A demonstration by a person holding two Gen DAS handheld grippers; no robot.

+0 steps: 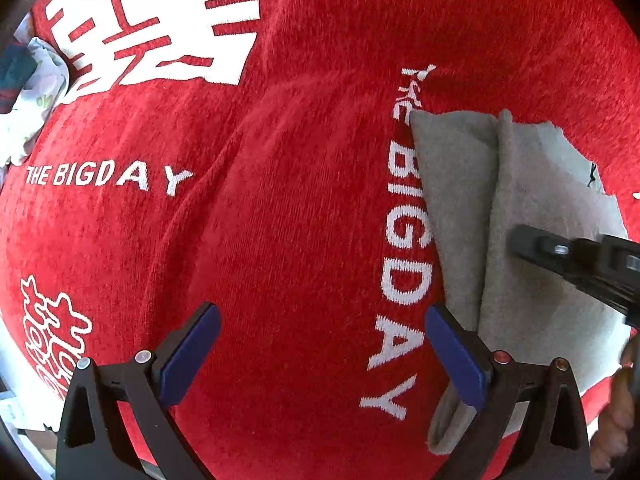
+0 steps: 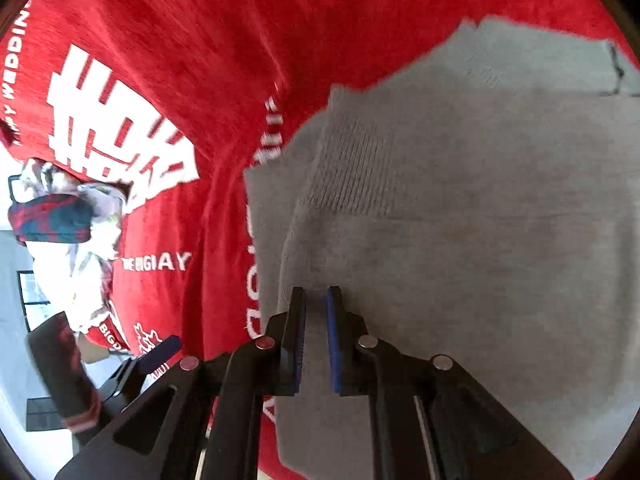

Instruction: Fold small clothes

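Jaws: left gripper (image 1: 322, 354) spread wide; right gripper (image 2: 316, 336) nearly closed above grey garment (image 2: 460, 220).
Writing: "THE BIG DAY" on red cloth (image 1: 280, 200).

Left gripper (image 1: 322, 344) agape, right gripper (image 2: 316, 336) near-closed

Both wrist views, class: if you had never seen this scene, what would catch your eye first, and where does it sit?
The red cloth printed with white "THE BIG DAY" lettering fills nearly everything. On its right side lies a folded grey garment. The right tool is over the grey garment with fingers nearly closed, while the left tool is spread wide over the red cloth.
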